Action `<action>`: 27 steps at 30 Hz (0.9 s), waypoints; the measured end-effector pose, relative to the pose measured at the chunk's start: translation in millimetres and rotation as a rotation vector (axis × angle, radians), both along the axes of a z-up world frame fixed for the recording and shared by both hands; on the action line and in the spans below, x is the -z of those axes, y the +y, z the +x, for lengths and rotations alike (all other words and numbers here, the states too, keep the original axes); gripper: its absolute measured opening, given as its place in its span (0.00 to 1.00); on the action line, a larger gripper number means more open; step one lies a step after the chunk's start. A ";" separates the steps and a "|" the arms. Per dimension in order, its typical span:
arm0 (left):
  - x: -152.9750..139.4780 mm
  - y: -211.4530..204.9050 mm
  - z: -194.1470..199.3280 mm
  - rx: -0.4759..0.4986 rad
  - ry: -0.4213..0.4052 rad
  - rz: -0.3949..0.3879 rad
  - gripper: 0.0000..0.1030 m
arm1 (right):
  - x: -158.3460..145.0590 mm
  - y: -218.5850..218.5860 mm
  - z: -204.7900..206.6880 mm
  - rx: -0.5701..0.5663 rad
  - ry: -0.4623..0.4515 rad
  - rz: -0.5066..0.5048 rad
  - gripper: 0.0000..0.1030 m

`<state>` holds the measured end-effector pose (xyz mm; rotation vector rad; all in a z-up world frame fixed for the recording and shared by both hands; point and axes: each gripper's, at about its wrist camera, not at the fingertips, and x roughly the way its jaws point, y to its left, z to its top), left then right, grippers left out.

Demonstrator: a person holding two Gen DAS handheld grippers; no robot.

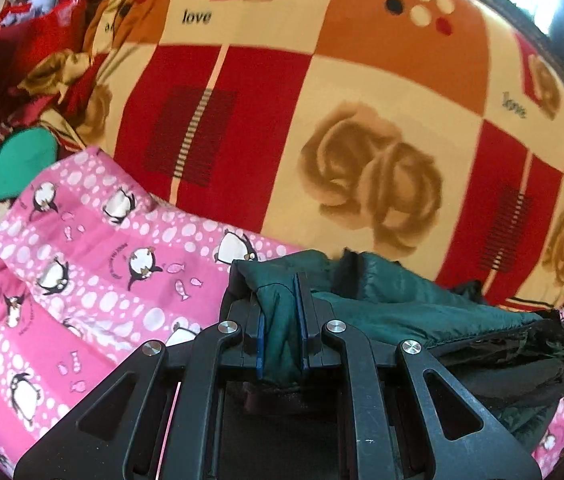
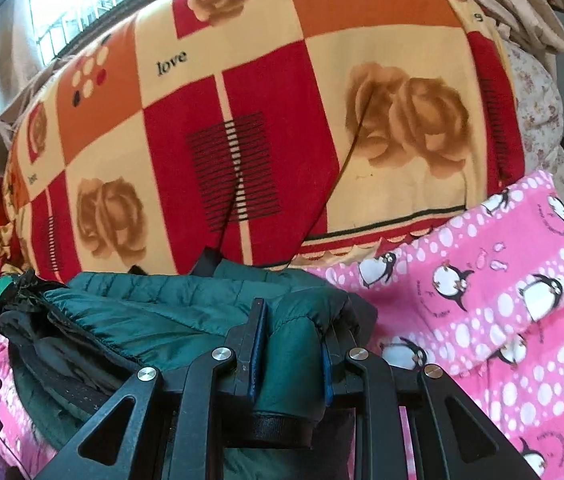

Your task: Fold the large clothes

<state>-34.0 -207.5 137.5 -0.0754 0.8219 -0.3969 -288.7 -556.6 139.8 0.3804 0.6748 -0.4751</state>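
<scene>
A pink penguin-print bedsheet [image 1: 81, 280] is seen covering the bed, with a heap of clothes [image 1: 13, 64] at far left and a rose-patterned blanket [image 1: 322, 120] behind. A dark green padded jacket [image 2: 169, 312] is spread on the sheet. It is pinched by the left gripper [image 1: 279, 320] and the right gripper [image 2: 292, 344], each narrowly closed on a fold.
</scene>
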 end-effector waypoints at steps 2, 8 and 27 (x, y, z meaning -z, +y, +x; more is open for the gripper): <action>9.8 -5.7 7.8 -0.010 0.015 0.017 0.12 | 11.9 -8.1 12.7 0.020 0.012 0.016 0.20; 34.0 -10.7 24.4 -0.015 0.062 -0.010 0.15 | 52.1 -24.7 37.5 0.073 0.036 0.056 0.20; -6.8 20.5 -6.1 0.056 -0.033 -0.148 0.83 | 19.5 -21.3 0.8 0.102 -0.176 0.124 0.66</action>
